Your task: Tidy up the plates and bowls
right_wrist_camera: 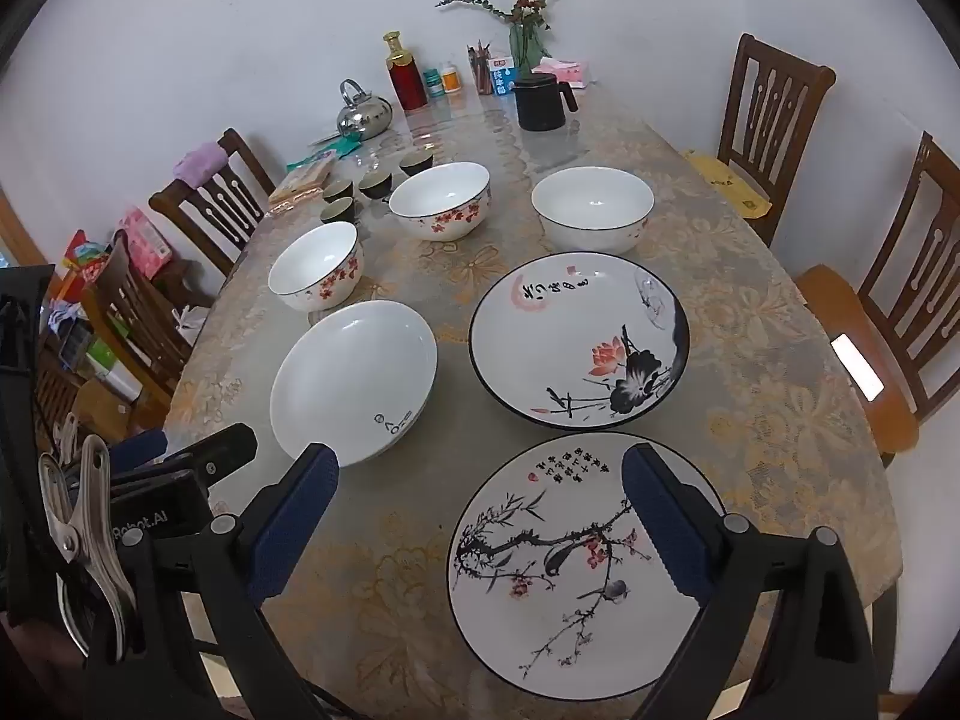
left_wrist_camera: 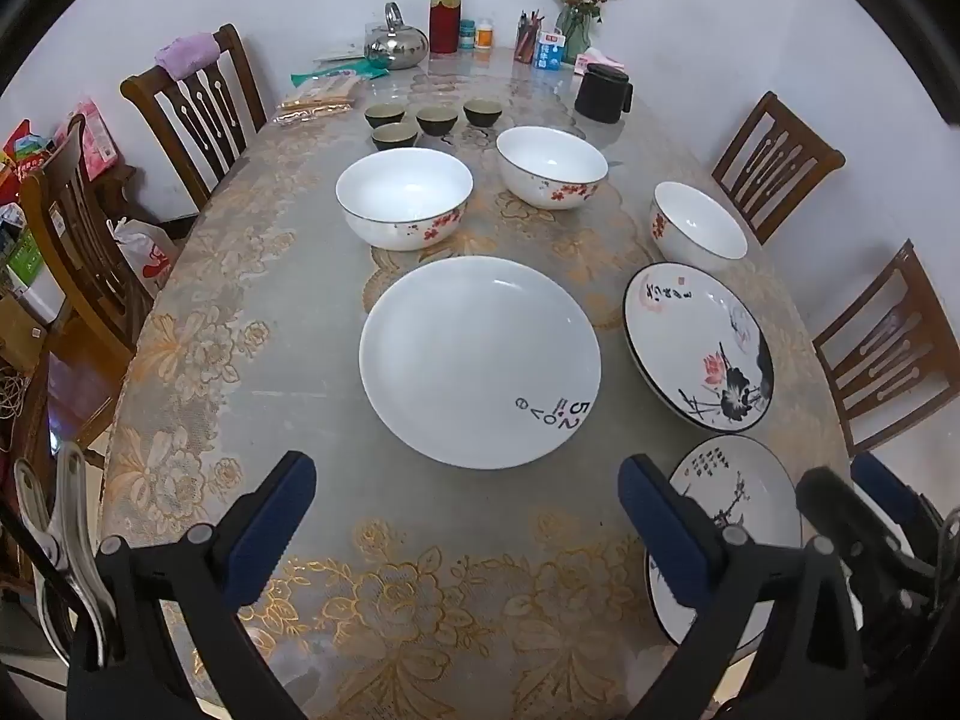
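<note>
Both my left gripper (left_wrist_camera: 468,525) and right gripper (right_wrist_camera: 480,519) gape empty; ahead, plates (right_wrist_camera: 579,339) and bowls (left_wrist_camera: 403,198) lie unstacked, nothing organized yet.

3 plates: plain white (left_wrist_camera: 480,360), lotus (left_wrist_camera: 699,345), branch (right_wrist_camera: 570,564). 3 white bowls: (left_wrist_camera: 405,198), (left_wrist_camera: 552,165), (left_wrist_camera: 699,225). 4 dark cups (left_wrist_camera: 429,119). 1 kettle (left_wrist_camera: 396,42), 1 red bottle (left_wrist_camera: 444,15), 1 black mug (left_wrist_camera: 602,93), 1 vase (left_wrist_camera: 574,27). 4 chairs: (left_wrist_camera: 198,96), (left_wrist_camera: 72,240), (left_wrist_camera: 774,162), (left_wrist_camera: 894,348).
</note>
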`<move>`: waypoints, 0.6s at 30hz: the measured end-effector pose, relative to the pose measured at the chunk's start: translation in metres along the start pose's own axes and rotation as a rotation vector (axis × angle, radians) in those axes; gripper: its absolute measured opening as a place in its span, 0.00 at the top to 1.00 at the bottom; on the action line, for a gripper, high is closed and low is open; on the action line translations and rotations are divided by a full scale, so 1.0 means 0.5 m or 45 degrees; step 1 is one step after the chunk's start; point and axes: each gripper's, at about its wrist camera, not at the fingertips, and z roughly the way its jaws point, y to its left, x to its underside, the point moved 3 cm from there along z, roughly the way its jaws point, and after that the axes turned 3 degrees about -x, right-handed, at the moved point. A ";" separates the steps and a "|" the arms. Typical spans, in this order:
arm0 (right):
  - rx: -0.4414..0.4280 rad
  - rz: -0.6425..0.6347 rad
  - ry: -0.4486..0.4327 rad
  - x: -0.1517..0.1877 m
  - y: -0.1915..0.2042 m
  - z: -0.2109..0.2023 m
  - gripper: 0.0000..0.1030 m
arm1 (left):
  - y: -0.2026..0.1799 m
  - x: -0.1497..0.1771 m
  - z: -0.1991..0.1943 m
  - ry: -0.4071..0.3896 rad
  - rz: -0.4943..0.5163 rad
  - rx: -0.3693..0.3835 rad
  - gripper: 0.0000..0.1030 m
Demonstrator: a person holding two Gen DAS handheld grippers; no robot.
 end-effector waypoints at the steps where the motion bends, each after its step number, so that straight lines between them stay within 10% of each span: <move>1: 0.002 -0.004 -0.007 0.000 0.000 -0.001 0.05 | -0.001 0.001 -0.001 0.000 0.002 -0.002 0.00; 18: -0.008 0.013 -0.002 0.005 -0.004 -0.001 0.05 | -0.001 0.007 0.003 0.025 -0.001 0.002 0.00</move>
